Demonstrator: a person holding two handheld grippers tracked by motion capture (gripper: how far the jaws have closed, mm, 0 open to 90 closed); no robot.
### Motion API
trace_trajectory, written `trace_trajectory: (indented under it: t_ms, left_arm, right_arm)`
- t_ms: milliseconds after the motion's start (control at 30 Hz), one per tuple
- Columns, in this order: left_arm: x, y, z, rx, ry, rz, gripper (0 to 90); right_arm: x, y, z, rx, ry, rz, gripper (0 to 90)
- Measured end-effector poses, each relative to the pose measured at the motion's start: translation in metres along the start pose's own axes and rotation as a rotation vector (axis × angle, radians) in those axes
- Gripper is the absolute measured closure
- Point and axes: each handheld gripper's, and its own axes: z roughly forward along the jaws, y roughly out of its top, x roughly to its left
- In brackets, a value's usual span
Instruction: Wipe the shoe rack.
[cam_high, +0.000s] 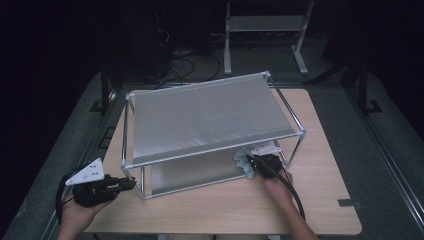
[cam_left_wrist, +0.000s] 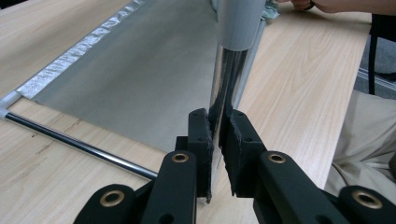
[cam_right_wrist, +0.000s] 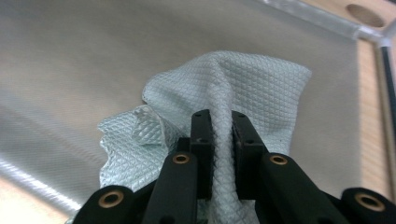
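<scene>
pale green cloth (cam_right_wrist: 224, 93) lies bunched on the lower shelf (cam_right_wrist: 70, 60) of the rack (cam_high: 210, 112), near its front right corner, and our right gripper (cam_right_wrist: 221, 126) is clamped on a fold of it, we think to wipe there. our left gripper (cam_left_wrist: 219, 133) is clamped on the front left chrome post (cam_left_wrist: 229, 79), likely to steady the frame. the upper shelf leaves little room above; the table (cam_high: 320, 165) edge is near.

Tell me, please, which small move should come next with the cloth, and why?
Probably sweep the cloth along the lower shelf. The right tool already pinches it against that shelf, and the left tool clamps the rack's corner post, steadying the frame.
</scene>
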Motion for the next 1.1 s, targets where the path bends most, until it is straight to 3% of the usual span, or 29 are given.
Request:
trace_trajectory:
  t_ms: [200,300,333,367,500,600,733,800,967,1100]
  left_arm:
    - [0.001,0.000,0.000,-0.002,0.007,-0.004,81.3]
    - [0.000,0.000,0.000,-0.001,0.011,-0.005,81.3]
    - [0.001,0.000,0.001,-0.003,0.011,-0.007,81.3]
    - [0.001,0.000,0.001,-0.004,0.010,-0.009,81.3]
    - [0.002,0.000,0.001,-0.007,0.014,-0.015,81.3]
    - [0.002,0.001,0.002,-0.006,0.018,-0.017,81.2]
    - [0.003,0.002,0.003,-0.004,0.024,-0.021,81.3]
    - [0.003,0.001,0.003,-0.008,0.024,-0.024,81.2]
    - [0.002,0.002,0.003,-0.004,0.026,-0.021,81.3]
    - [0.002,0.002,0.003,-0.004,0.030,-0.024,81.3]
  right_arm:
    - [0.005,0.000,-0.005,0.000,0.141,-0.001,81.0]
    - [0.000,-0.001,-0.005,0.001,0.168,-0.037,81.0]
    - [0.002,-0.001,-0.005,-0.008,0.207,-0.006,81.1]
    - [0.002,-0.001,-0.005,-0.015,0.245,-0.005,81.0]
    - [-0.002,-0.002,-0.008,-0.004,0.253,-0.036,81.2]
    - [-0.008,-0.005,-0.011,-0.007,0.246,-0.026,81.1]
    - [0.001,-0.003,-0.007,-0.027,0.263,-0.066,81.1]
    - [-0.001,-0.003,-0.009,-0.023,0.279,-0.065,81.1]
    - [-0.013,-0.009,-0.017,-0.002,0.248,-0.065,81.1]
    - [-0.006,-0.007,-0.014,-0.018,0.244,-0.074,81.1]
